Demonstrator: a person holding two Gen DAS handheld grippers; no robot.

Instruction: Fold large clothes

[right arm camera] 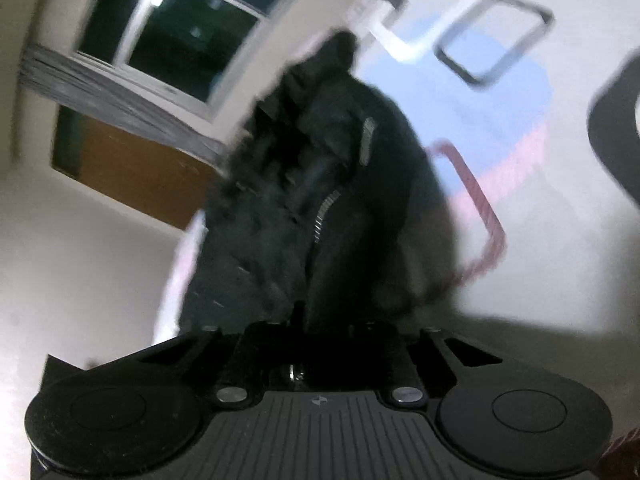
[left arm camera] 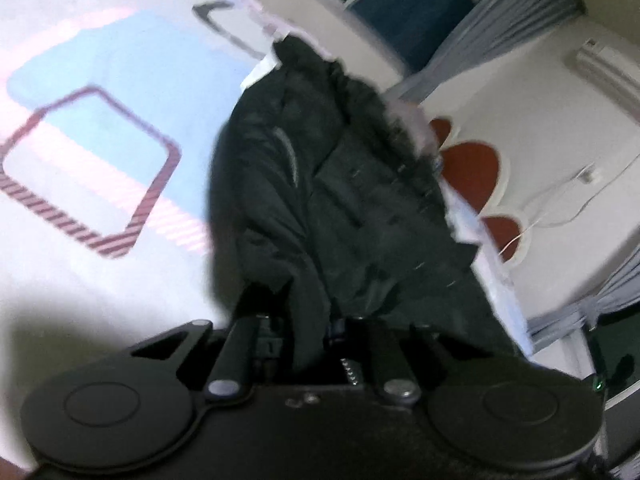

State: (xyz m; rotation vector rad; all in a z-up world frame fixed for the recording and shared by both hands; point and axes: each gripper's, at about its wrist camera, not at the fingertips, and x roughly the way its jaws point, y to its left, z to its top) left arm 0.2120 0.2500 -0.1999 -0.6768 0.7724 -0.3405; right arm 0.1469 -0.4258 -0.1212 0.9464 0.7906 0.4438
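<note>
Left wrist view shows the left gripper [left arm camera: 310, 320] with its fingers clamped on a fold of the black jacket [left arm camera: 340, 184], which lies along the right edge of a bed sheet [left arm camera: 100, 80] printed with blue and pink shapes; much of the sheet to its left lies bare. Red wall shapes [left arm camera: 472, 164] appear only here. Right wrist view shows the right gripper [right arm camera: 304, 320] closed on the jacket too, with a window [right arm camera: 172, 28] beyond. No writing is legible.

We count one black jacket [left arm camera: 340, 184] on the patterned bed sheet [left arm camera: 100, 60], with two zippers [right arm camera: 326, 216] showing on it. We see two grippers, the left gripper [left arm camera: 308, 320] and the right gripper [right arm camera: 300, 312]. Beyond the bed's edge we count one window [right arm camera: 172, 36] and one air conditioner [left arm camera: 608, 68].
</note>
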